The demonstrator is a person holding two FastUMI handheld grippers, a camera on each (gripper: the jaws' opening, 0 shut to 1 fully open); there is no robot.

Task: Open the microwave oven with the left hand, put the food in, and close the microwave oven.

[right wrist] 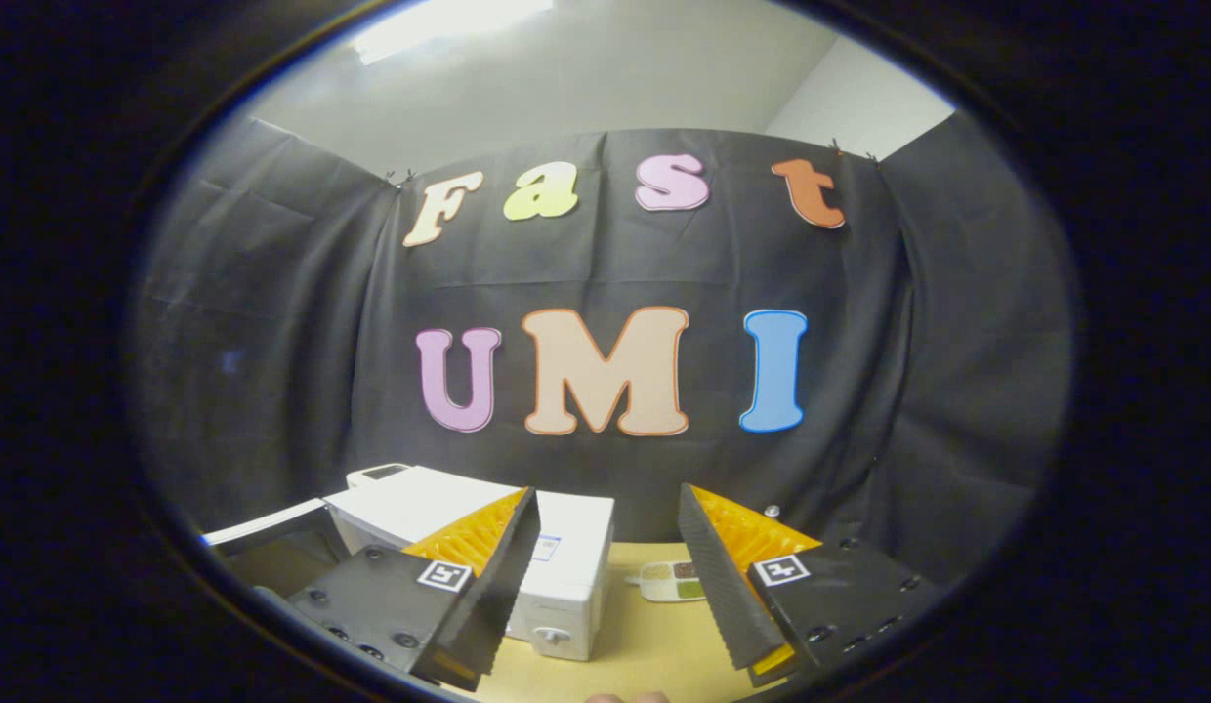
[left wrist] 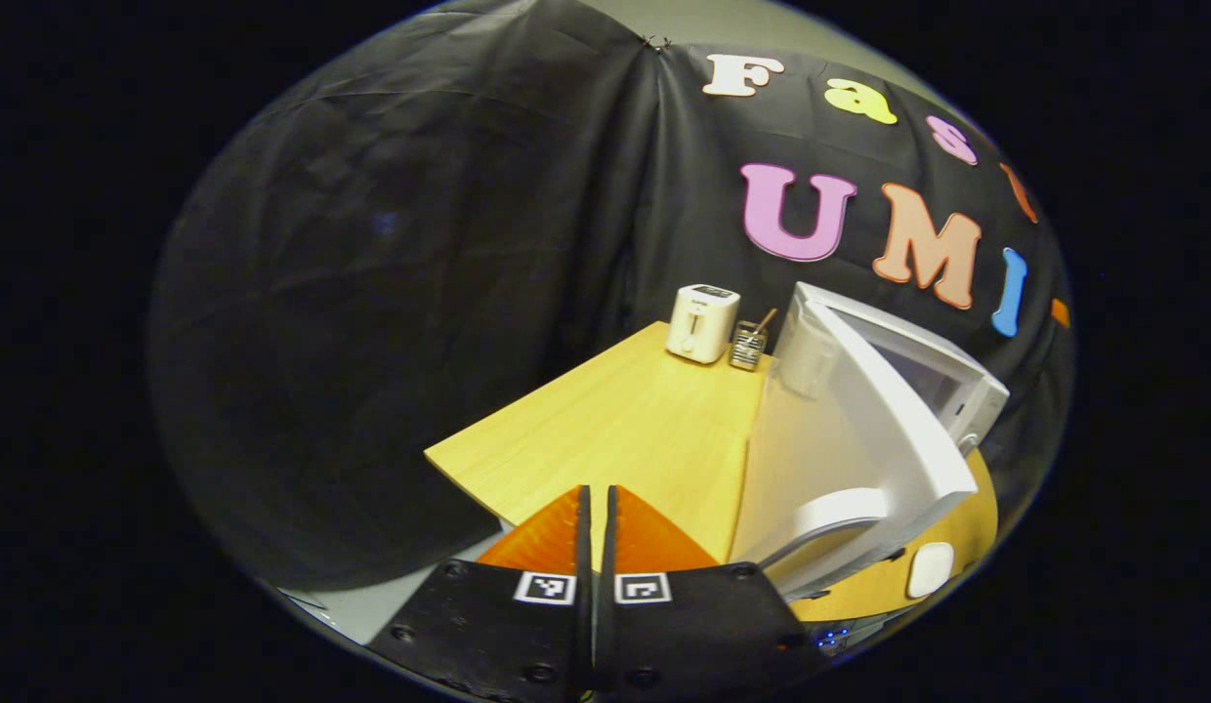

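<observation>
The white microwave [left wrist: 957,381] stands at the right of the wooden table [left wrist: 615,430] with its door [left wrist: 859,430] swung wide open; the curved door handle [left wrist: 830,517] is just right of my left gripper [left wrist: 596,503]. That gripper is shut with nothing between its fingers and touches neither door nor handle. In the right gripper view the microwave [right wrist: 576,566] is low and left, its open door [right wrist: 264,527] edge-on. A small white food tray [right wrist: 672,581] with green and brown sections lies on the table behind my right gripper [right wrist: 605,532], which is open and holds nothing.
A white toaster [left wrist: 701,322] and a mesh utensil holder [left wrist: 748,347] stand at the table's far edge by the black cloth wall. A small white rounded object [left wrist: 930,569] lies on the table under the open door. The table's left corner [left wrist: 439,454] is close.
</observation>
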